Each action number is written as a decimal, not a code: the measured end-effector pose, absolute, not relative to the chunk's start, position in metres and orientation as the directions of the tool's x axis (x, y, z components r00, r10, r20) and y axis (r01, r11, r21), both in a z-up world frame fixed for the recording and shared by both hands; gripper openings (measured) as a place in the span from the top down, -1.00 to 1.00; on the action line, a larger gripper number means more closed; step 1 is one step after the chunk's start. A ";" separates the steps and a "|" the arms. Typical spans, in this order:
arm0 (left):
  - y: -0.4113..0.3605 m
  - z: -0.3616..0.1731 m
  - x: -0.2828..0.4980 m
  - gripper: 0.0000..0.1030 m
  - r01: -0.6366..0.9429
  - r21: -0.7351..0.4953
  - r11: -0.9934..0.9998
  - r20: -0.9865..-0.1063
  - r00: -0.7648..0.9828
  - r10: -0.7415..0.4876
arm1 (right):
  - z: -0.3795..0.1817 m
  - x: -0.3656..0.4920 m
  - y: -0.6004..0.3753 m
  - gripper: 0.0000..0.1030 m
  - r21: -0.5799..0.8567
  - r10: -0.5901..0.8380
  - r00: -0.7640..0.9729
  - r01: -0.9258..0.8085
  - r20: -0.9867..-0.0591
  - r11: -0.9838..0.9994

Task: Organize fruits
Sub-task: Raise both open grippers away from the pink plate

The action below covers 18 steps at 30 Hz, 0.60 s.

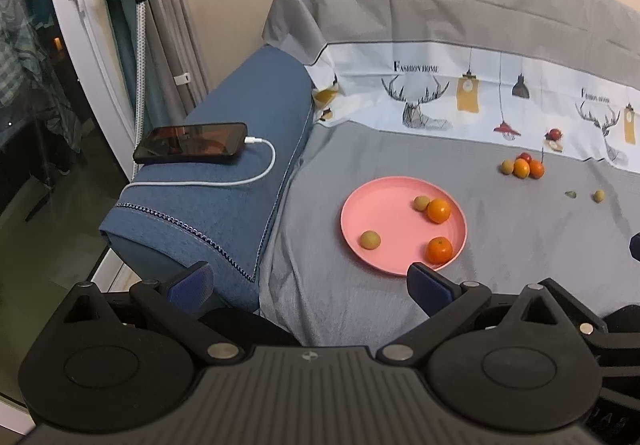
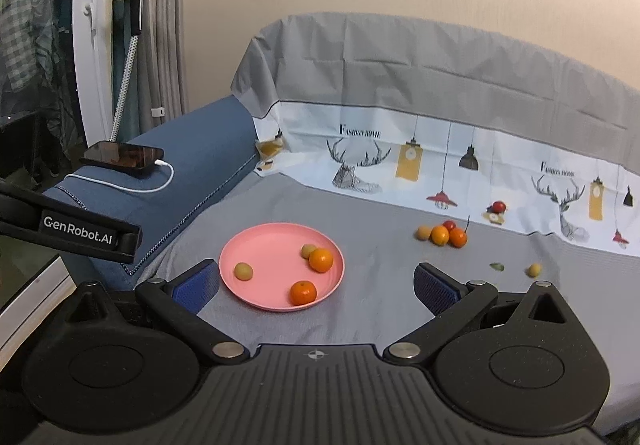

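A sofa (image 2: 400, 309) draped in grey cloth fills the scene, its backrest cover printed with deer heads and hanging lamps. On the blue armrest (image 2: 192, 165) to the left lies a phone (image 2: 122, 156) plugged into a white cable.

A round pink plate (image 2: 264, 265) rests on the seat, holding two mandarins (image 2: 321, 259) and two smaller yellow-green fruits (image 2: 243, 270). Well apart from it, near the backrest, sits a touching cluster of loose fruit (image 2: 442, 234): two orange, one pale, one red, possibly a tomato, though it is too small to tell. One more small yellow fruit (image 2: 534, 269) lies alone further right, near a leaf scrap (image 2: 497, 266).

The left hand-held gripper (image 1: 310, 281) and right hand-held gripper (image 2: 316, 285) both hover with jaws spread wide, holding nothing.

The fruits look light, round, apt to roll and bruise; a gentle pinch across the widest middle should suit.
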<state>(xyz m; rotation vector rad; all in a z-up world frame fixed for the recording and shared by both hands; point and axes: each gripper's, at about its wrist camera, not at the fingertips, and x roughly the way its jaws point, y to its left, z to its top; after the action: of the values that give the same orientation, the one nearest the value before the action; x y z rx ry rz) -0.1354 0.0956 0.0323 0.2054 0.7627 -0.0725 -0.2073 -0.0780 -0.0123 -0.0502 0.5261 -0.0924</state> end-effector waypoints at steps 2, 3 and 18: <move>0.095 0.028 -0.130 -1.00 0.136 0.164 0.977 -0.704 0.710 0.019 | -0.017 -0.202 -0.080 -0.98 -0.064 -0.096 0.852 0.073 -0.515 0.995; 0.094 0.026 -0.127 -1.00 0.134 0.164 0.977 -0.710 0.704 0.023 | -0.019 -0.200 -0.081 -0.98 -0.060 -0.092 0.847 0.071 -0.523 0.996; 0.064 0.002 -0.088 -1.00 0.183 0.221 0.958 -0.760 0.648 0.052 | -0.046 -0.167 -0.112 -0.98 0.003 -0.084 0.788 0.109 -0.610 0.994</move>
<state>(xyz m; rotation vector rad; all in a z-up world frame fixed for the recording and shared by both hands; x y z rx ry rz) -0.0875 0.0640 0.0016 0.2904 0.8658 -0.0758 -0.1669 -0.1116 -0.0457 0.0390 0.6548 -0.1039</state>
